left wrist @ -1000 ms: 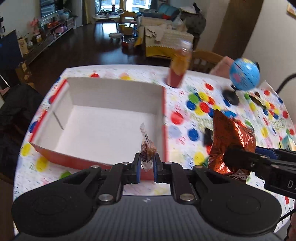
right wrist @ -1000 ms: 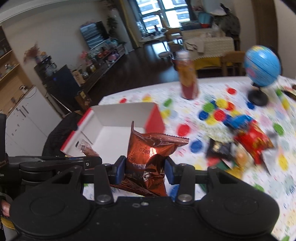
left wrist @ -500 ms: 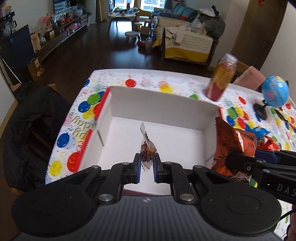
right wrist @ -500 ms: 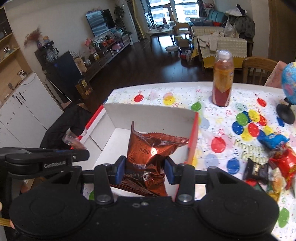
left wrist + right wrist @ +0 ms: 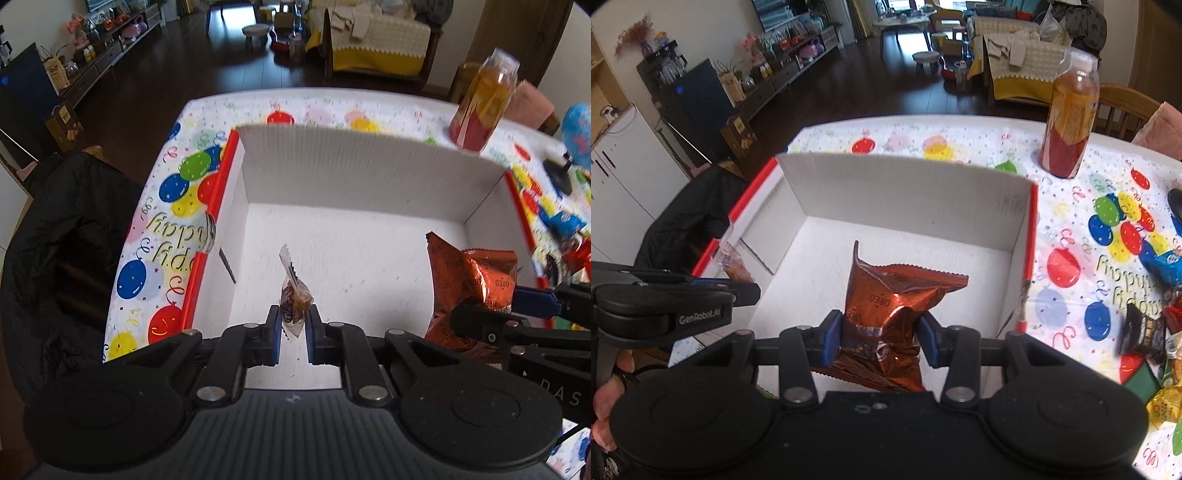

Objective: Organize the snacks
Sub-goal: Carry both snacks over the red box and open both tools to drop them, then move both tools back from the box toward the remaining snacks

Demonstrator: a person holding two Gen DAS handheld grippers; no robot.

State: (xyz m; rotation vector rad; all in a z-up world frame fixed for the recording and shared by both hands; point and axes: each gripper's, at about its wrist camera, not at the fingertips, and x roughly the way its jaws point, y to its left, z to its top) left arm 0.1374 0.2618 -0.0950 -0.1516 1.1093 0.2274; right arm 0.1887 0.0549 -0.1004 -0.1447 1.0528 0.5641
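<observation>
A white cardboard box with red edges (image 5: 369, 158) (image 5: 905, 184) sits open on the balloon-print tablecloth. My left gripper (image 5: 293, 334) is shut on a small clear-wrapped brown candy (image 5: 293, 301) and holds it above the box floor near the front. My right gripper (image 5: 881, 332) is shut on a crumpled orange Oreo packet (image 5: 894, 295), held over the box's right side. The packet also shows in the left wrist view (image 5: 469, 280). The left gripper with its candy shows at the left of the right wrist view (image 5: 735, 267).
A bottle of red-orange drink (image 5: 1069, 122) stands behind the box to the right. A pile of loose snacks (image 5: 1156, 325) lies on the table right of the box. A blue globe (image 5: 578, 133) stands far right. A black jacket on a chair (image 5: 55, 251) is left of the table.
Both grippers have moved left and forward from beside the box to above its inside, each still holding its snack.
</observation>
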